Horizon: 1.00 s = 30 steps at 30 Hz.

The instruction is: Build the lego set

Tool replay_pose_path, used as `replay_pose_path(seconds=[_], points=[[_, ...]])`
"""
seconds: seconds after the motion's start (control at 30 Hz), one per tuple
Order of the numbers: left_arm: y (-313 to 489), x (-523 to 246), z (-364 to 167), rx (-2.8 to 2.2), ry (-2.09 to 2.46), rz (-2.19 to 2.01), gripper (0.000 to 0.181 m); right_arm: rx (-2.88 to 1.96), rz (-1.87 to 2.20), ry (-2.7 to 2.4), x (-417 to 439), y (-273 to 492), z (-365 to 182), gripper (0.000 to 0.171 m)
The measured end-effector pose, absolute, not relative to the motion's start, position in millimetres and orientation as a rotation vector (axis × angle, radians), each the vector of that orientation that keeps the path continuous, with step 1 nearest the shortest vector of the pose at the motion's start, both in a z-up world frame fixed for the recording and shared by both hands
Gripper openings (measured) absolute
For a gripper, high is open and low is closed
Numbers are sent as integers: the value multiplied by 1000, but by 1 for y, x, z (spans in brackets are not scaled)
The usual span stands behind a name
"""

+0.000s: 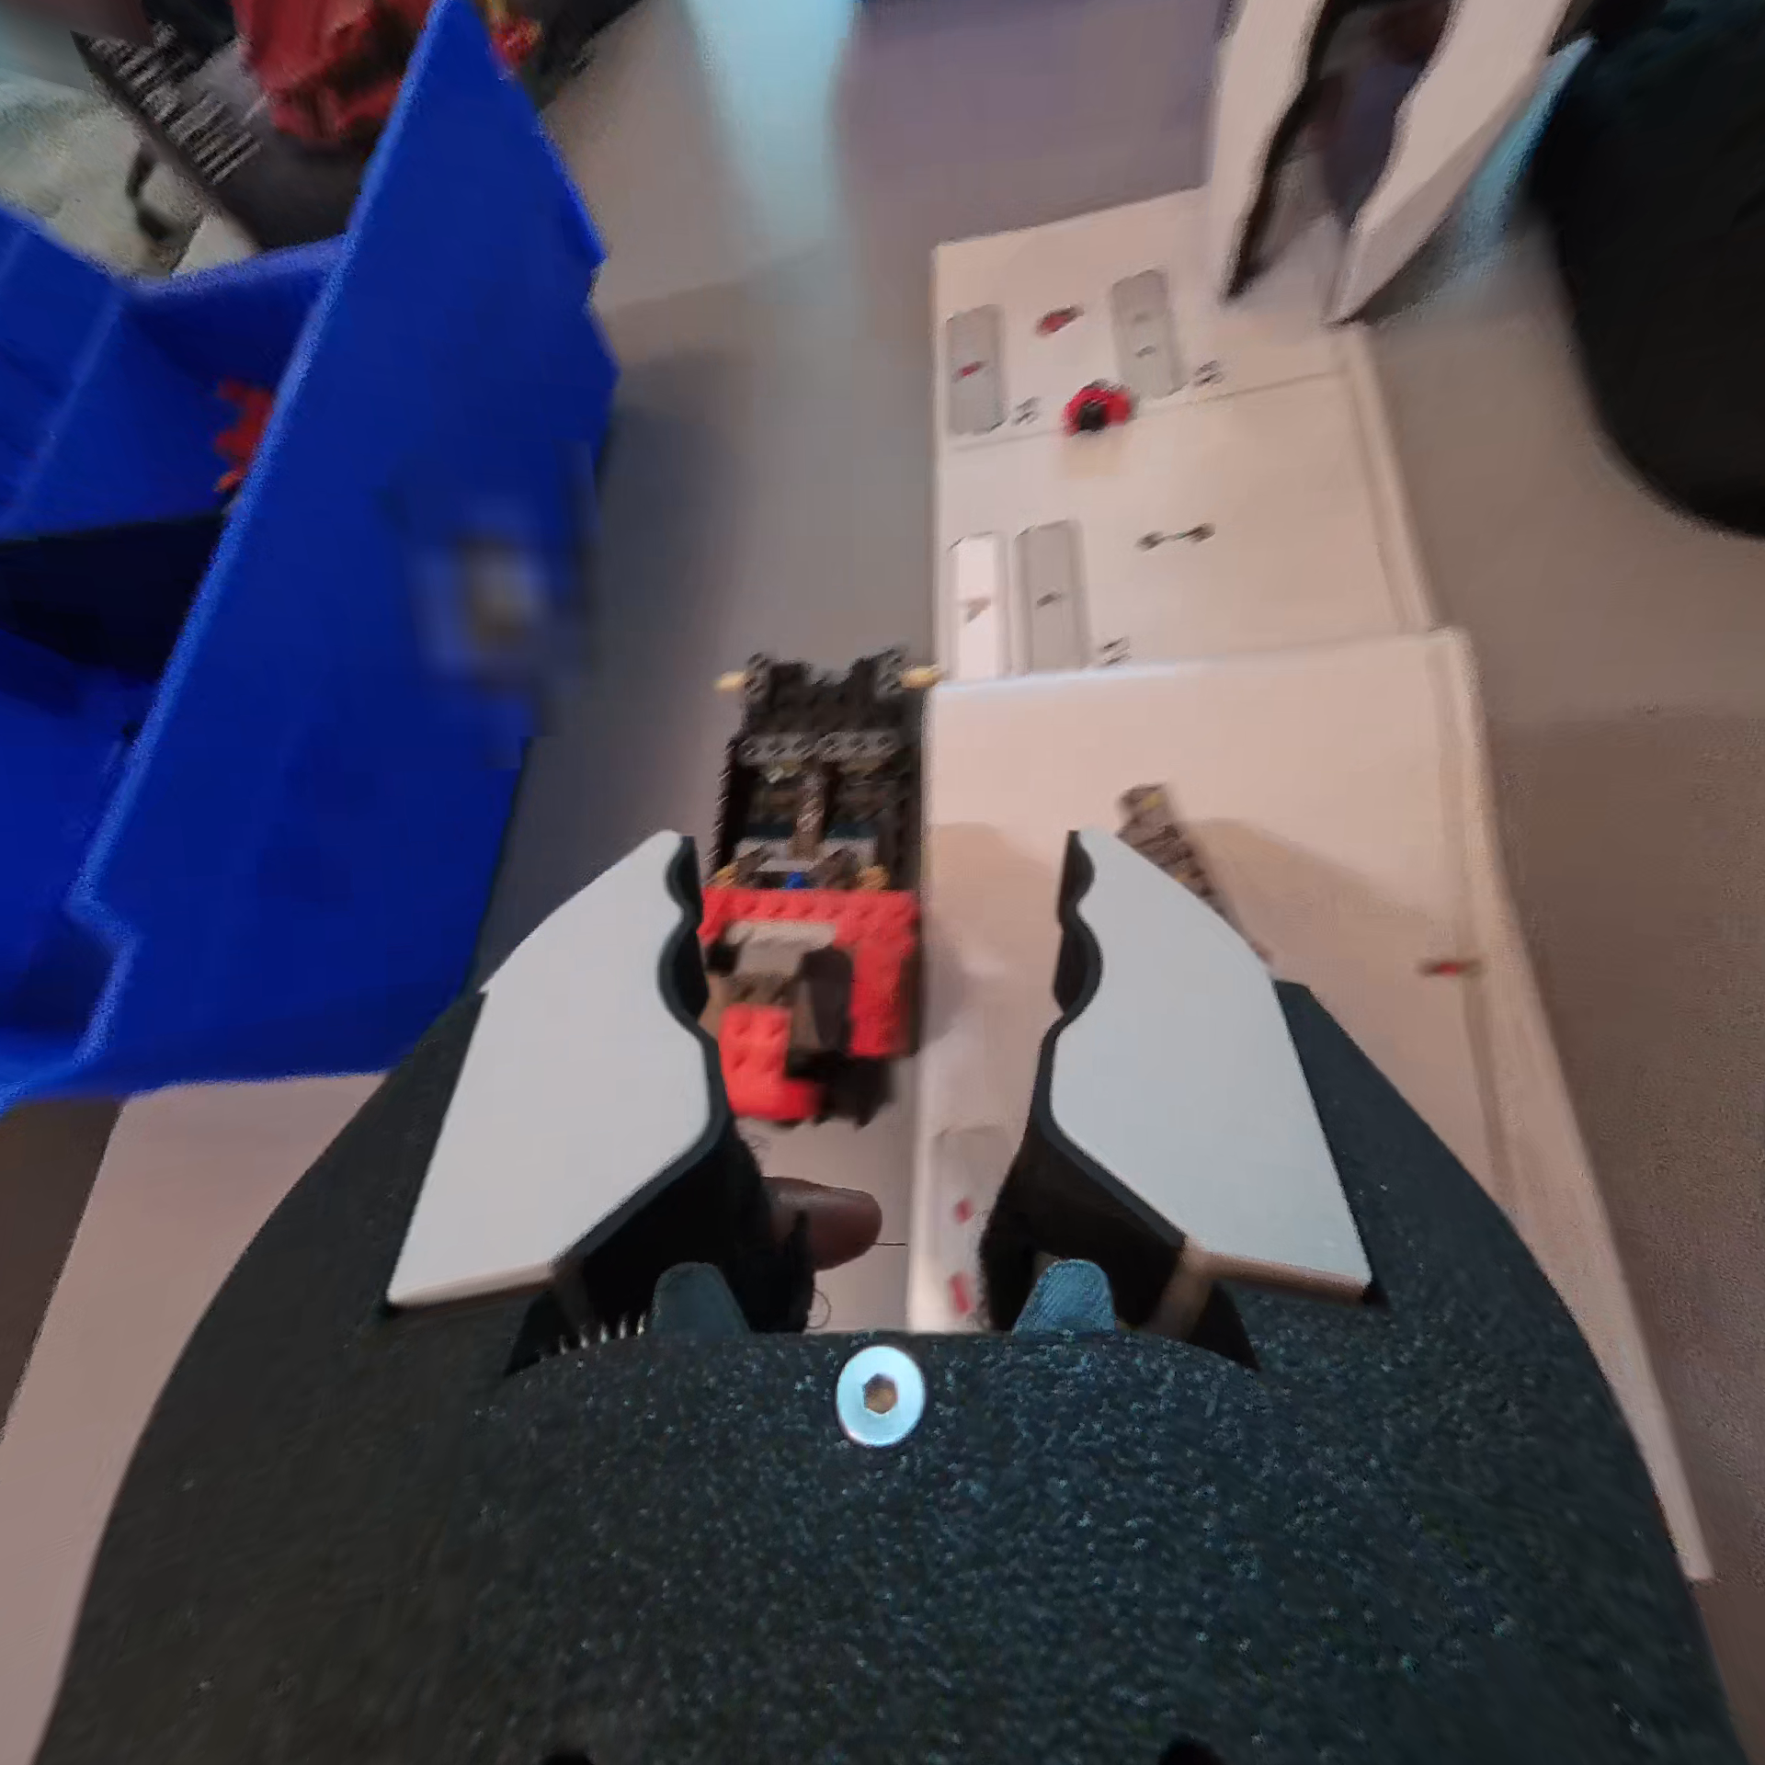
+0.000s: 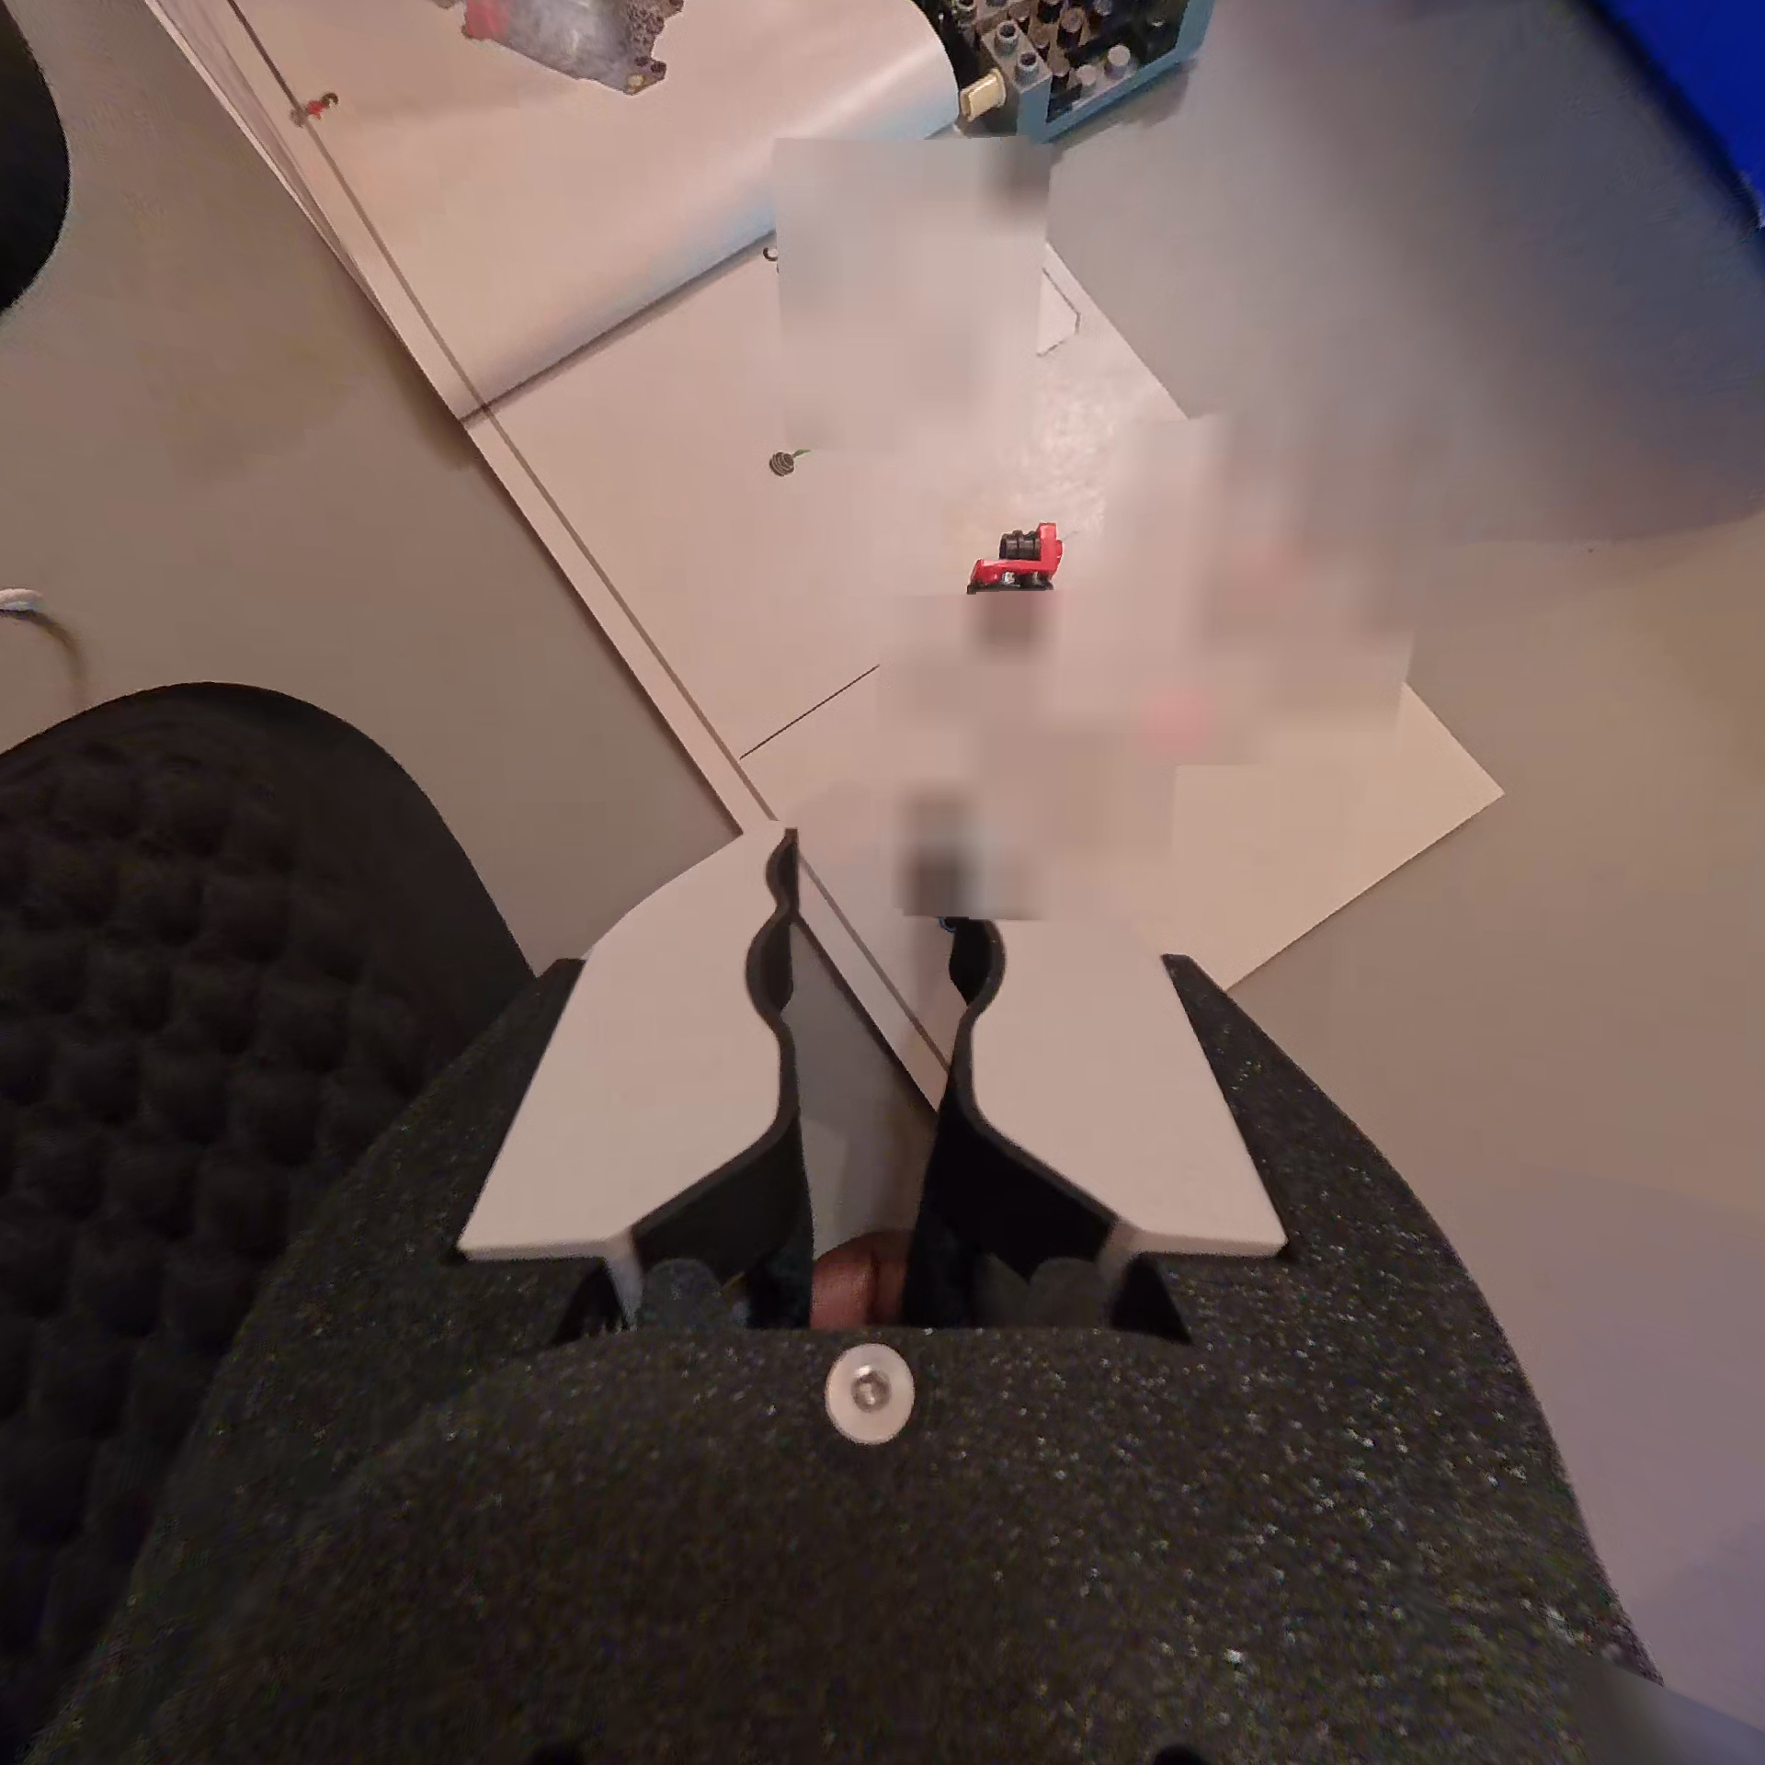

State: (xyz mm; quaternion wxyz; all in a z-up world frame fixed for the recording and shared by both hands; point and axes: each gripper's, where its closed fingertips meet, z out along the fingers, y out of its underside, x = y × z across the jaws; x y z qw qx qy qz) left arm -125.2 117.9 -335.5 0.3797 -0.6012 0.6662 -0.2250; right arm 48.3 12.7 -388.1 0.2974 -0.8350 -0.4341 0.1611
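The partly built lego model (image 1: 812, 907), black with red bricks at its near end, lies on the grey table just past my left gripper (image 1: 883, 850). That gripper is open and empty, its left finger beside the model. A small red and black lego piece (image 1: 1094, 406) lies on the open instruction booklet (image 1: 1194, 745). It also shows in the right wrist view (image 2: 1017, 559), ahead of my right gripper (image 2: 874, 888). The right gripper hovers over the booklet (image 2: 669, 573) with its jaws partly apart and nothing seen between them. Its right fingertip is hidden by a blur patch.
Blue plastic bins (image 1: 315, 669) stand close on the left of the model. The right gripper (image 1: 1337, 162) shows far off at the top right. A black padded chair (image 2: 191, 955) is at the table's edge. A corner of the model (image 2: 1051, 67) shows beyond the booklet. Across from one pair of fingers to the other is roughly 20 centimeters.
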Motion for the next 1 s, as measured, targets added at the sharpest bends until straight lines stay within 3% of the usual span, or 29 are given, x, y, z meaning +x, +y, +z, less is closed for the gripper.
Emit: replay_pose_path(seconds=[0.17, 0.3, 0.5, 1.0], points=[[81, -112, -366, -1598, 1869, -431, 53, -2166, 426, -984, 74, 28, -359, 29], [71, -100, -378, -1621, 1894, -443, 44, -2216, 406, -1049, 85, 20, -367, 26], [62, -97, -383, -1686, 1893, -559, 50, -2272, 461, -1069, 78, 16, -389, 25], [37, -102, -389, -1744, 1877, -673, 41, -2313, 482, -1095, 77, -1, -390, 23]])
